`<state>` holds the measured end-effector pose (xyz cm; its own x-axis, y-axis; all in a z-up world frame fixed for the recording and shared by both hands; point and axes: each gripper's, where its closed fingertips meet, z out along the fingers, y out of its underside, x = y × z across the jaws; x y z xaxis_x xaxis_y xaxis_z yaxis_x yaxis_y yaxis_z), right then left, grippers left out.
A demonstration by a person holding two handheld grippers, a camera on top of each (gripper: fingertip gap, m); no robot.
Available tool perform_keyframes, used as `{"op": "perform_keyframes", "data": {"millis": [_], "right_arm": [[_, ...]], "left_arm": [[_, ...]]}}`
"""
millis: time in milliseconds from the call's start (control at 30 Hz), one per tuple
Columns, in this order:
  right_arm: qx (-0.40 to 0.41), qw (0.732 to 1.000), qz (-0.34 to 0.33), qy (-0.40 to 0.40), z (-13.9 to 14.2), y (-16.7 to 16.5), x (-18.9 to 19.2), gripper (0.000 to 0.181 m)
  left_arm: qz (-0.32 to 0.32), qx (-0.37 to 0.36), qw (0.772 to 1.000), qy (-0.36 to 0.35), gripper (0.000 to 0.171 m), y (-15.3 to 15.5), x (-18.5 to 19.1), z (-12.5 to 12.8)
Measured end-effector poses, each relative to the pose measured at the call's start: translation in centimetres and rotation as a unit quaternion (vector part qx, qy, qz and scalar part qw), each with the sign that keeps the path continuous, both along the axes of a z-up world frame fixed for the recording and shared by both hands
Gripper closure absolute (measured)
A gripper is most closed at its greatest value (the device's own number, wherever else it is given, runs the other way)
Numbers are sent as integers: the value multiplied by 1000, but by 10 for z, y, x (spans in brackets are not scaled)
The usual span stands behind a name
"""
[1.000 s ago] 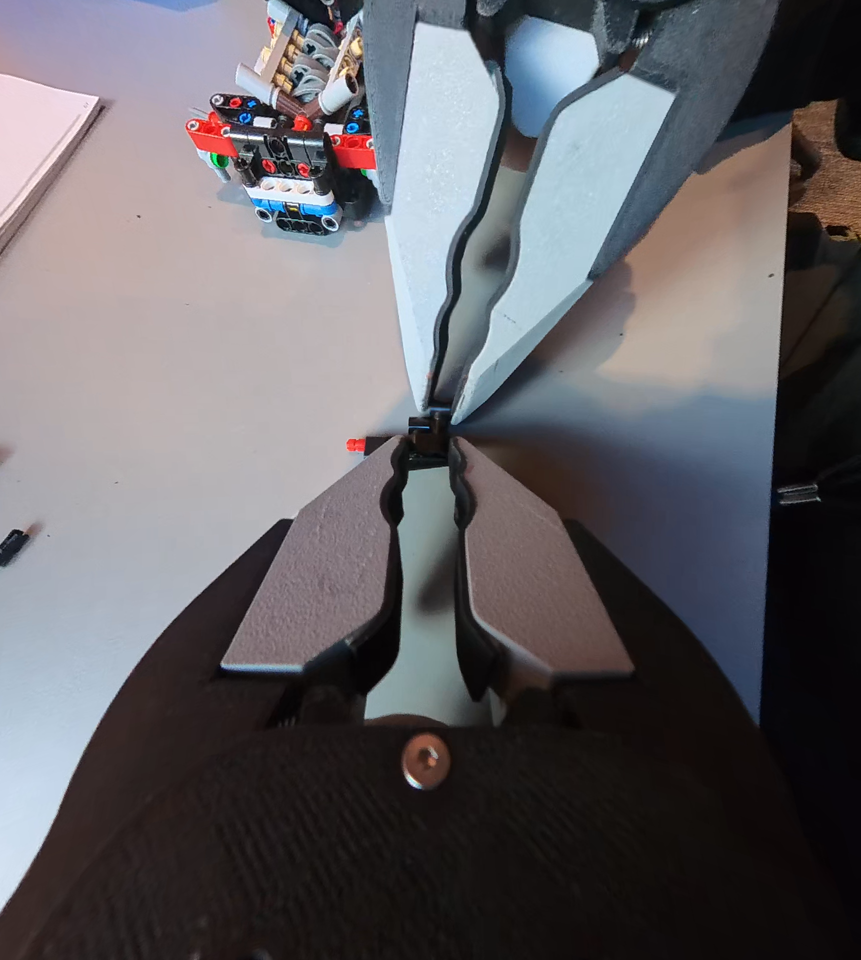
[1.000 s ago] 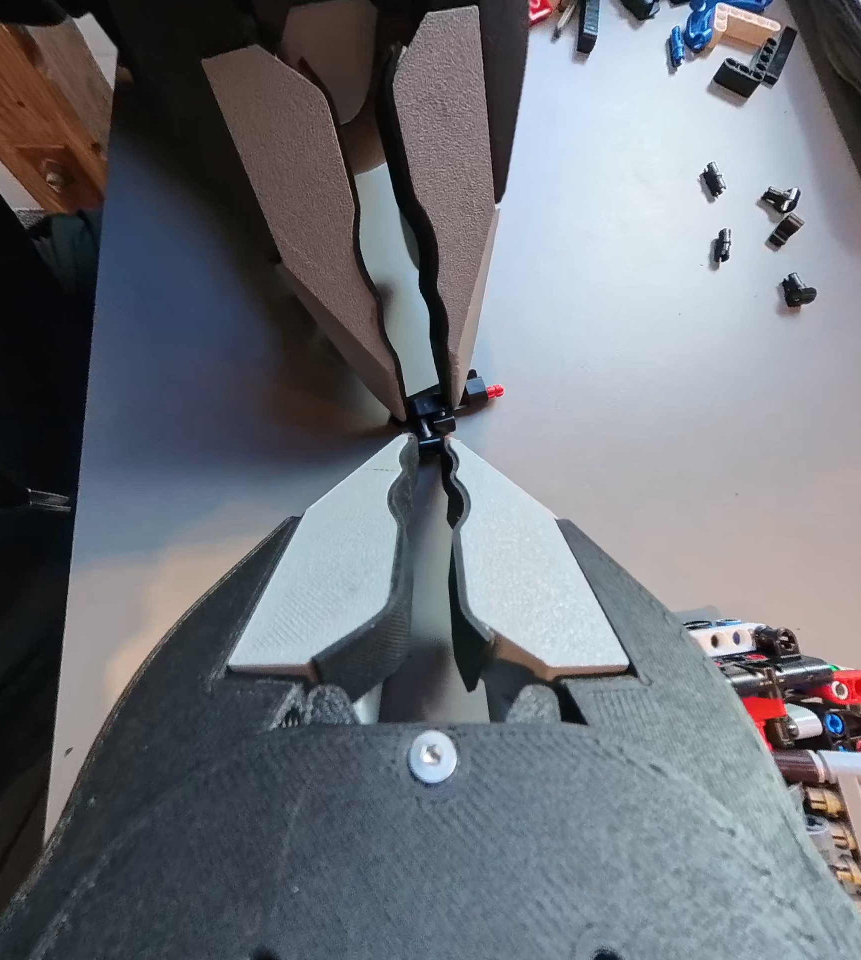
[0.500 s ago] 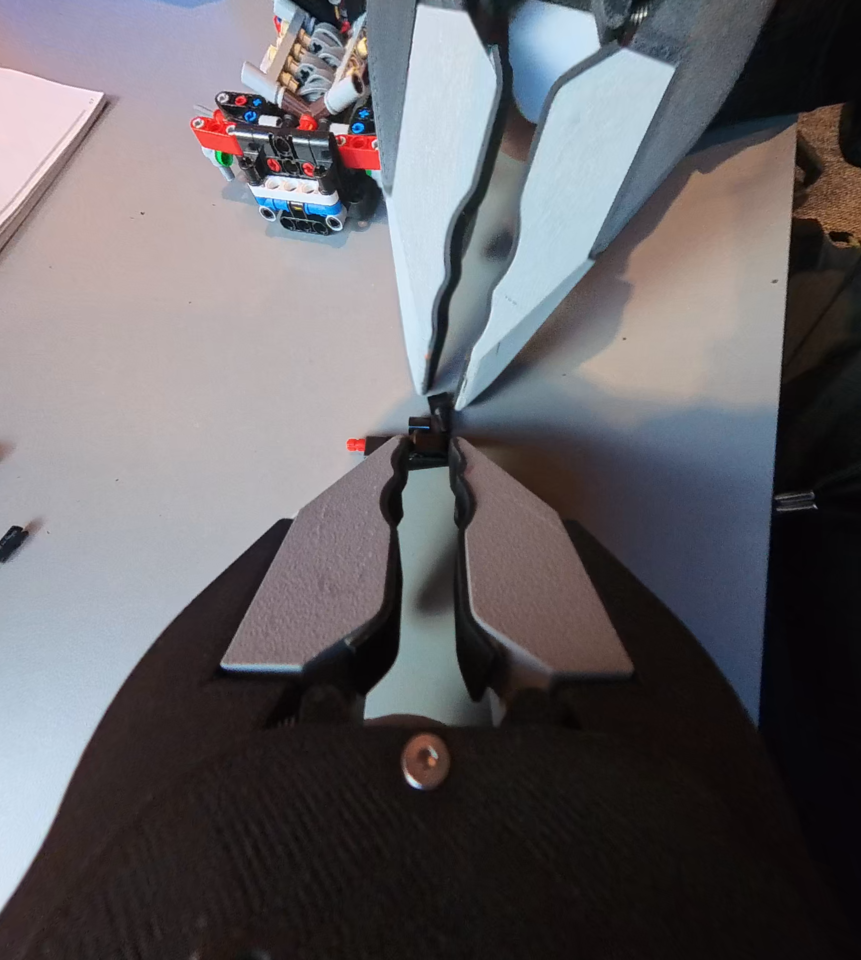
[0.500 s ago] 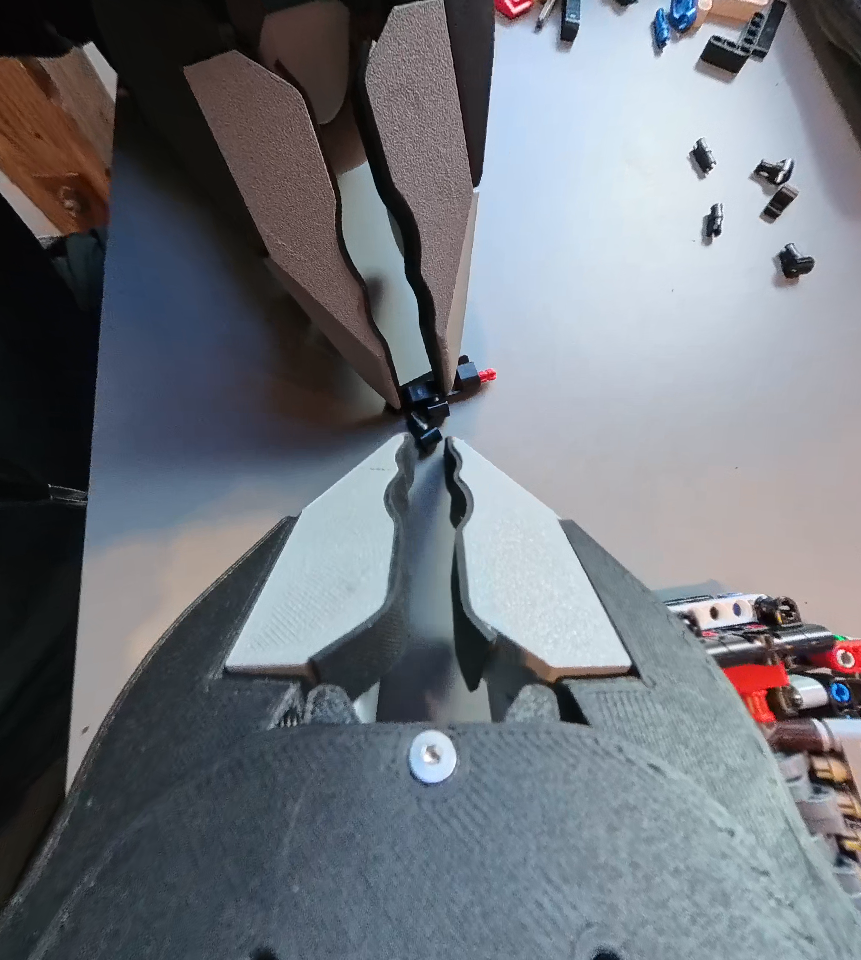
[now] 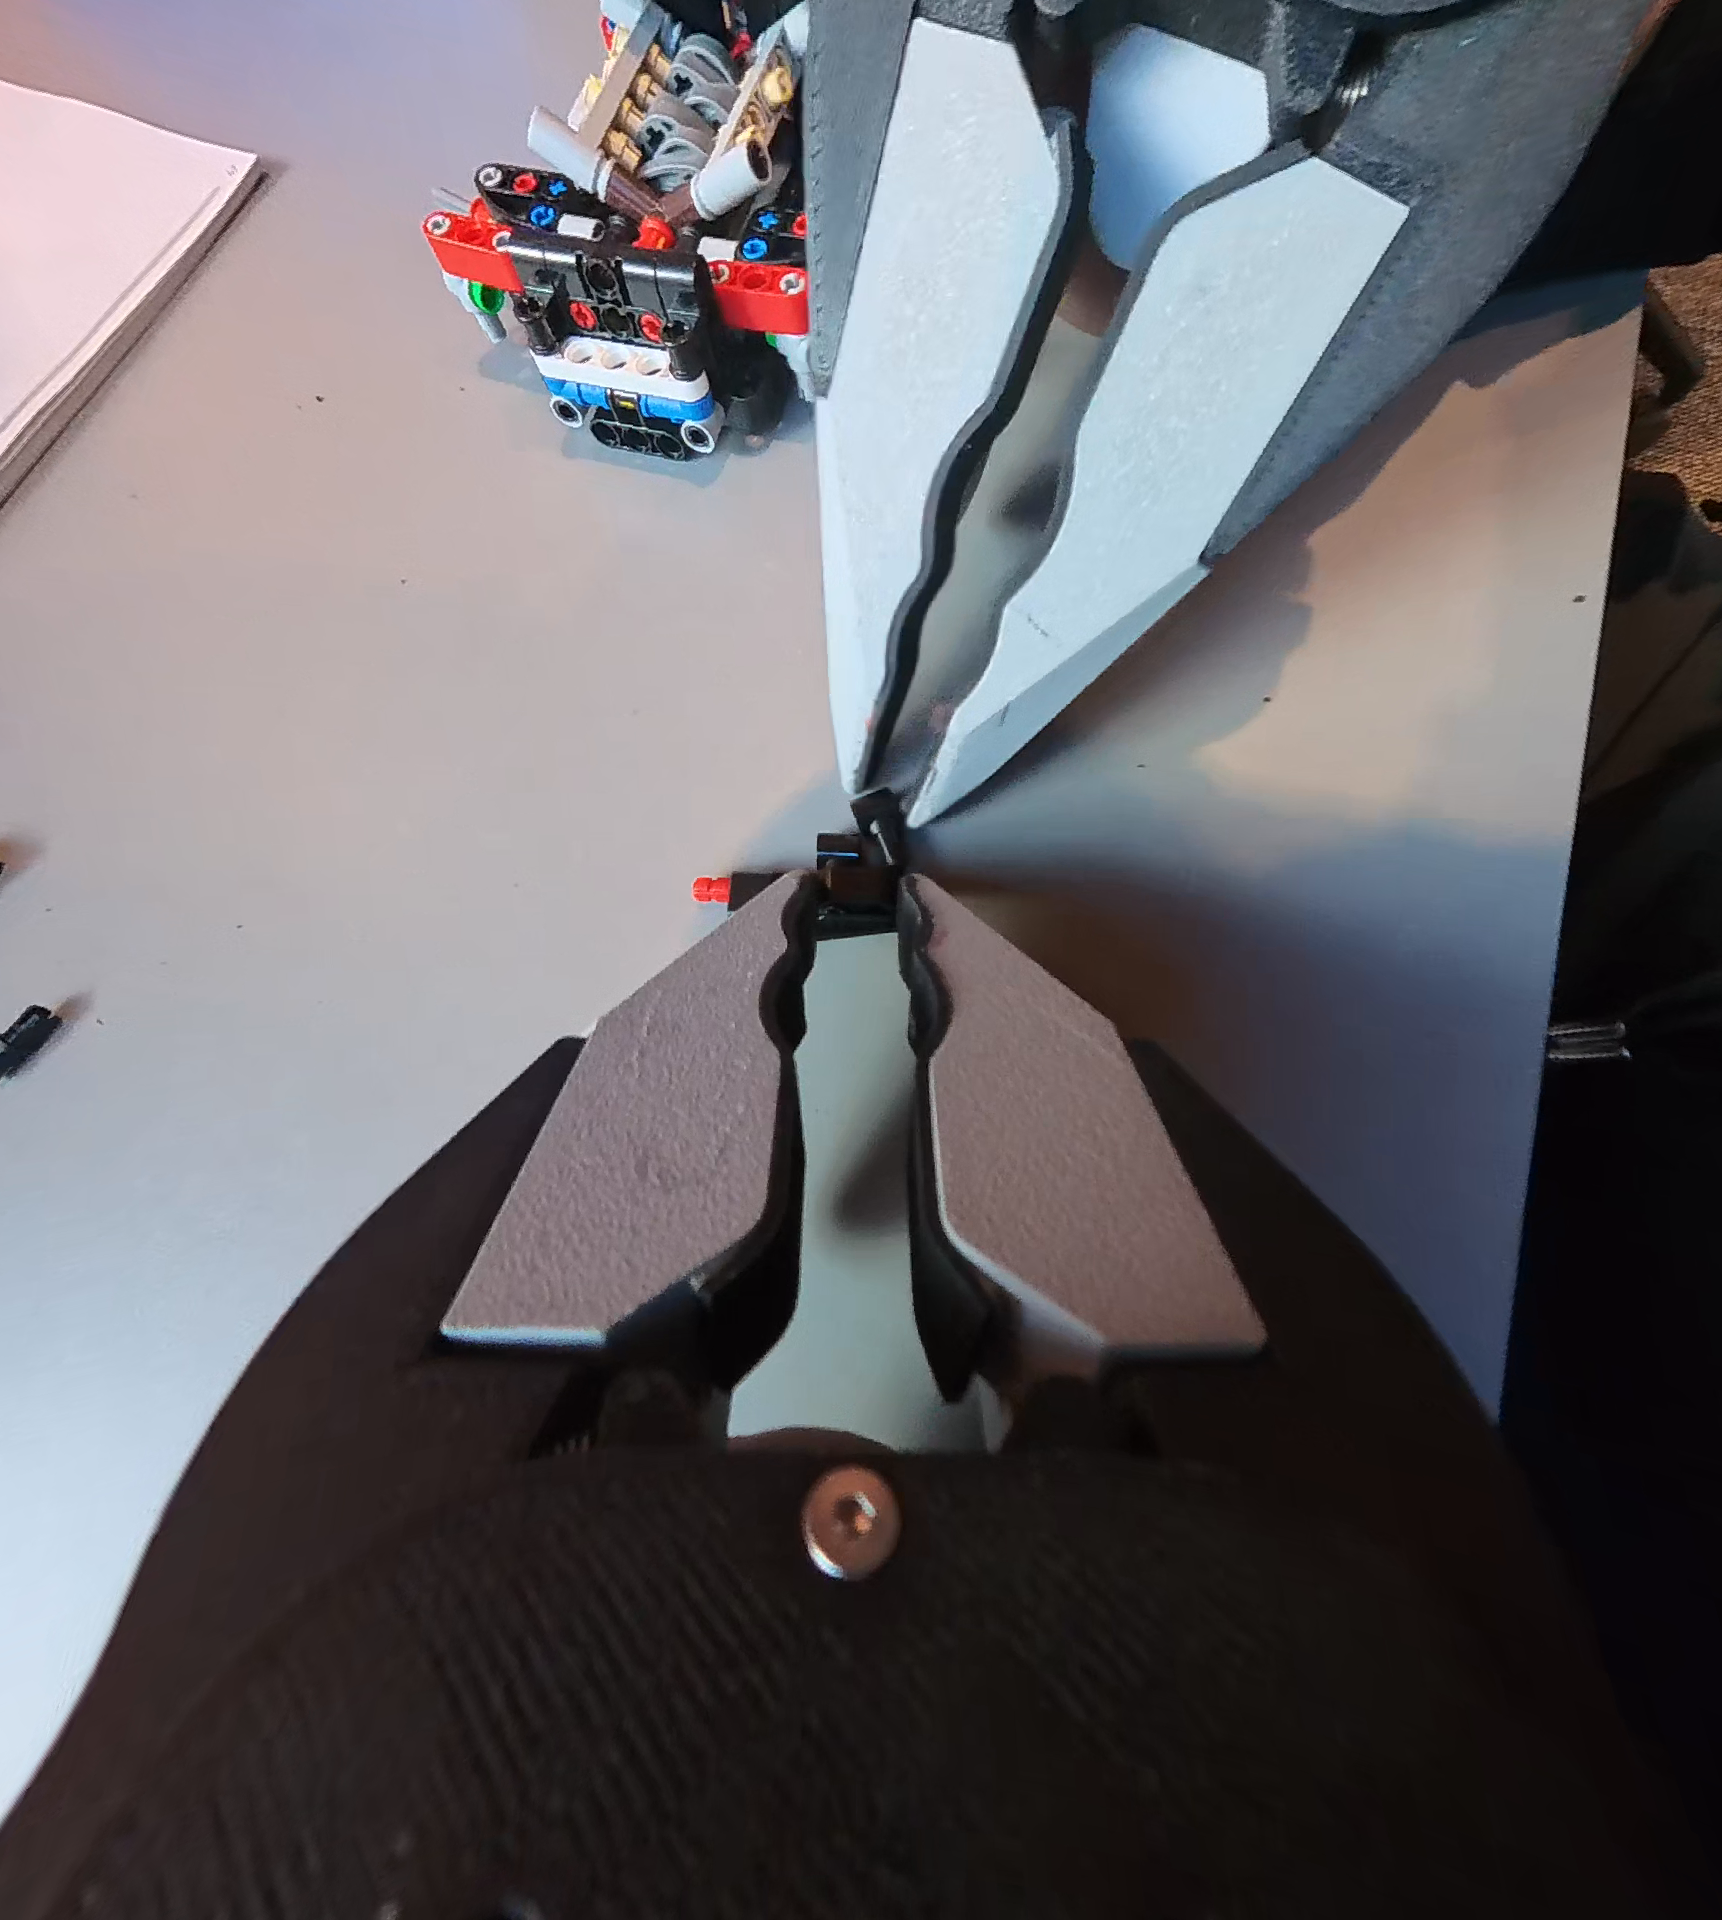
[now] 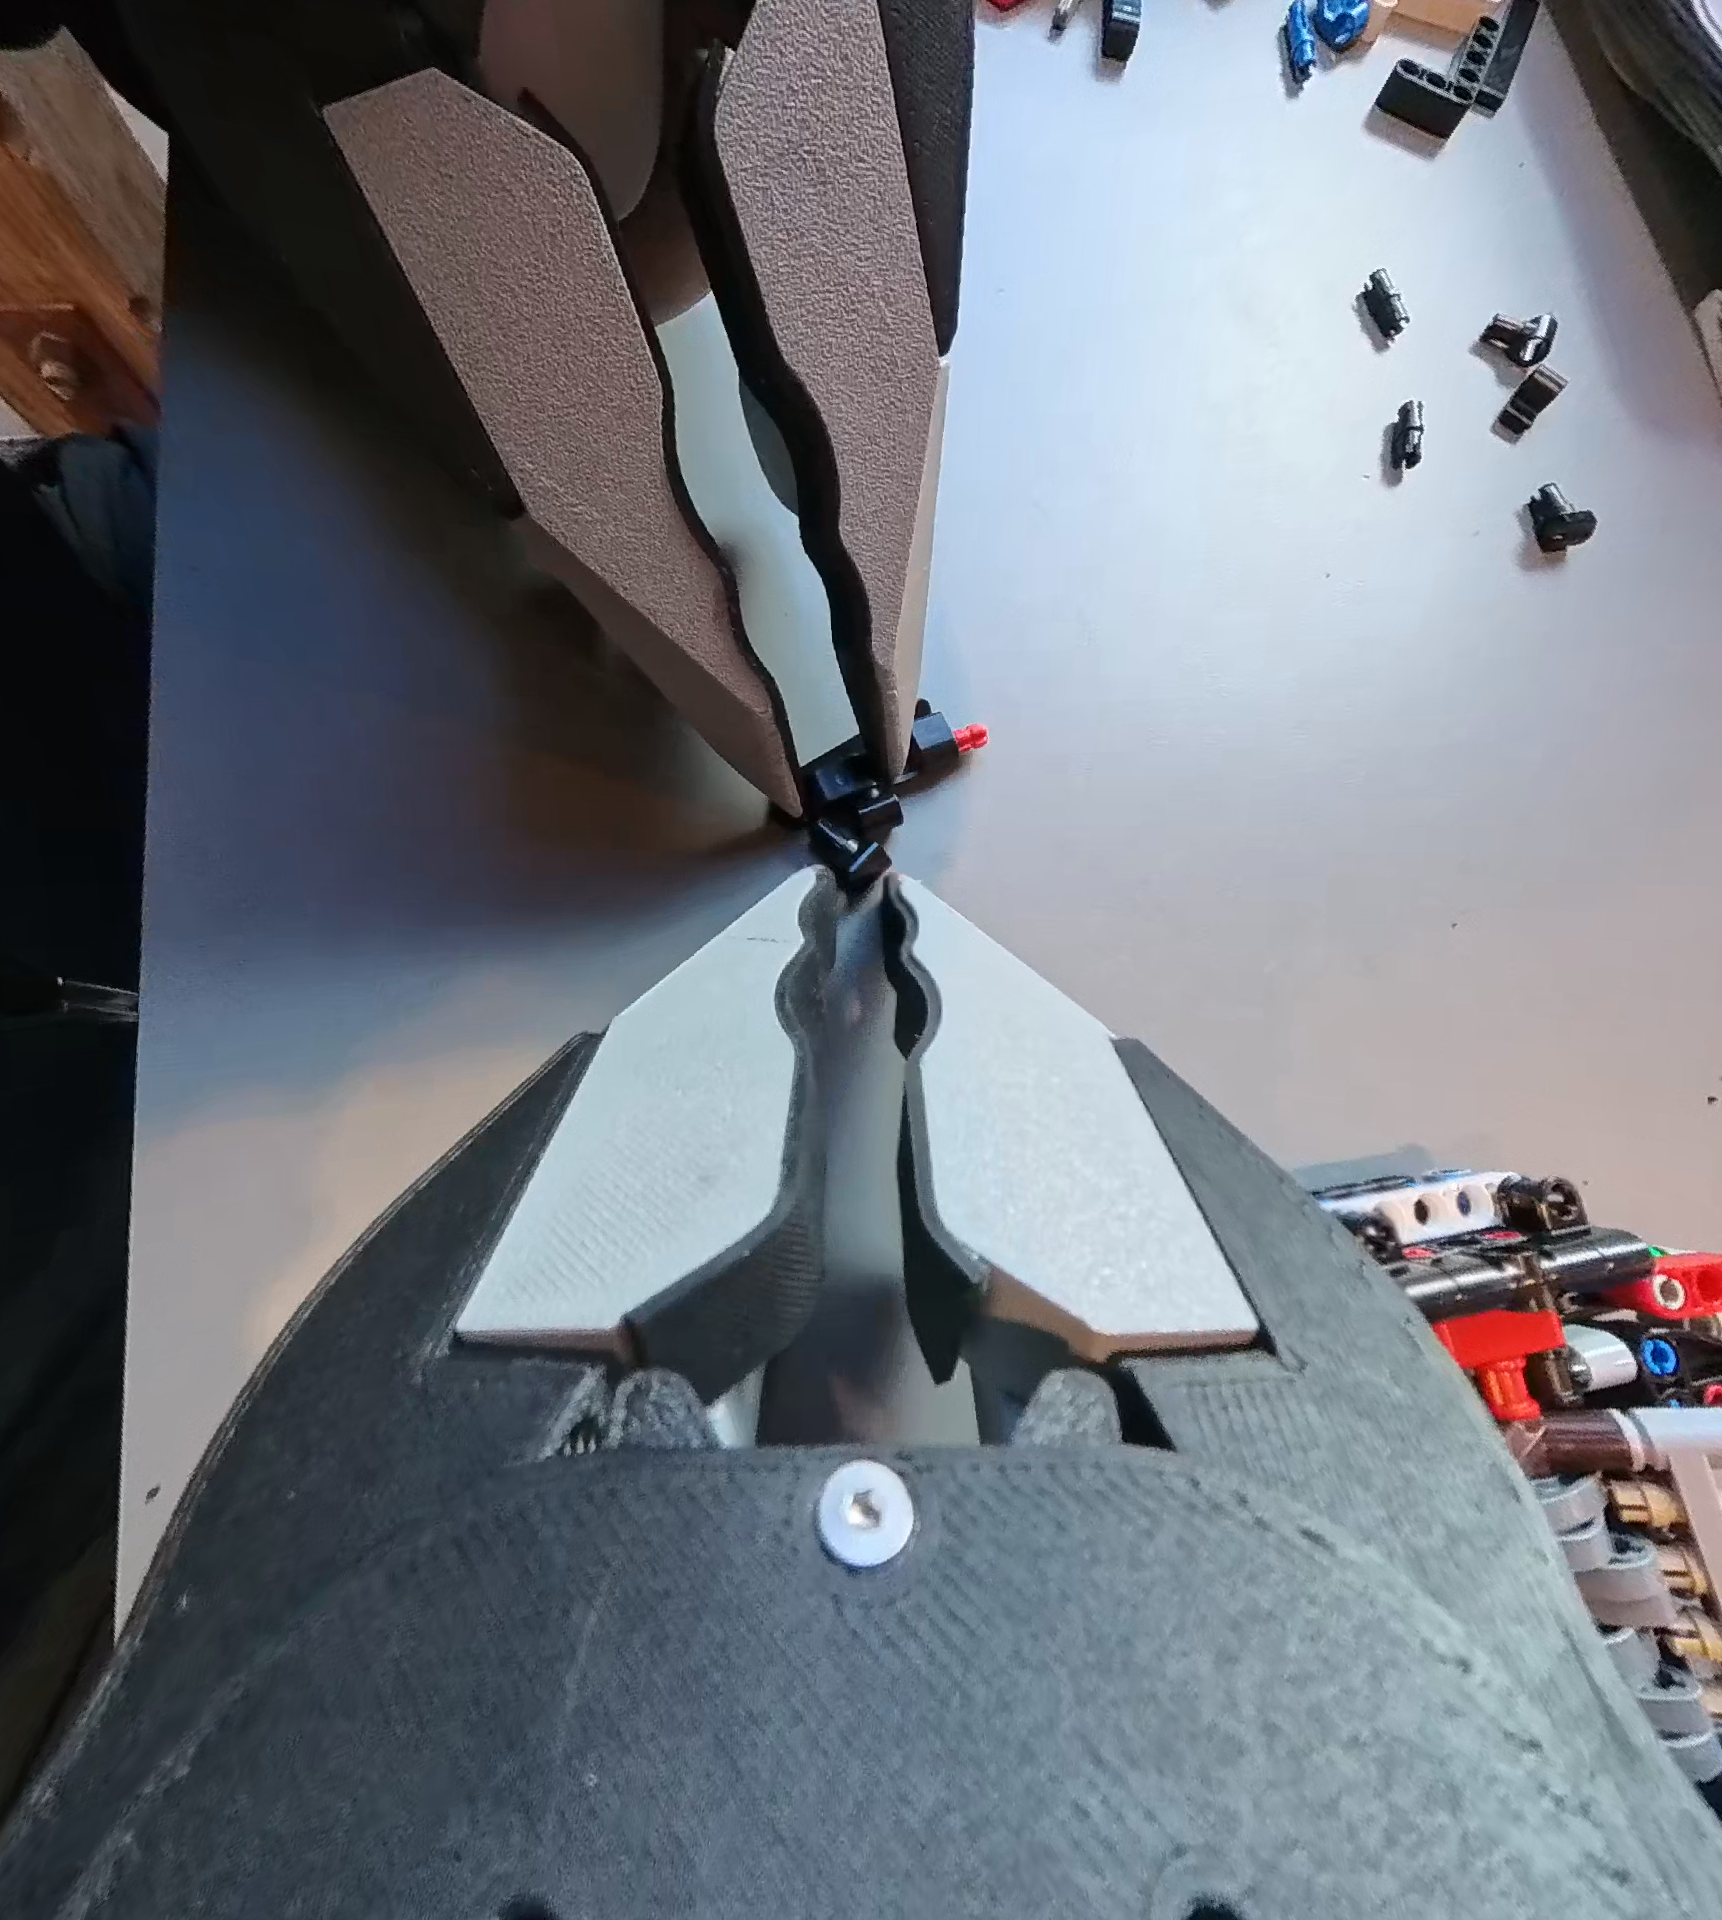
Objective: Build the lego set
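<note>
Landmark for all positions: the small black connector assembly (image 5: 849, 883) held over the grey table (image 5: 337, 665).

Left gripper (image 5: 852, 904): narrow, its dark fingertips clamped on the black connector assembly. A red pin (image 5: 709, 886) sticks out of that assembly on the side away from the table edge.

Right gripper (image 6: 852, 896): light grey fingers nearly closed, tips meeting the assembly from the opposite side. A short black pin piece (image 6: 849, 847) sits at its tips against the assembly (whether the tips actually pinch it cannot be told from either view).

Partly built lego model (image 5: 628, 260): red, black, white and blue, standing on the table well beyond the assembly, beside the right gripper's body; untouched by either gripper.

Loose black pieces (image 6: 1517, 374): scattered on the table well apart from the assembly, on the red pin's side.

White booklet (image 5: 26, 301): lying flat farther out on that same side, beyond the loose pieces.
</note>
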<state>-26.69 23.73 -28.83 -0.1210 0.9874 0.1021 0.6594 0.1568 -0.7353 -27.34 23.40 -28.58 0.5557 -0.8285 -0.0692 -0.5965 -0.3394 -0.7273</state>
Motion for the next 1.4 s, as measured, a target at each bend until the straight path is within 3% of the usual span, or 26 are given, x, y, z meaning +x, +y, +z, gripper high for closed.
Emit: {"op": "perform_keyframes", "data": {"millis": [833,1067,1400], "right_arm": [[-5,997,-81,-1,0,0,-1,177],[-50,991,-125,0,0,1,-2,178],[-14,986,-166,-7,0,4,-2,178]], "left_arm": [[20,2,1000,1,160,0,0,0],[26,5,1000,4,160,1,0,0],[50,16,999,11,160,4,-1,0]]}}
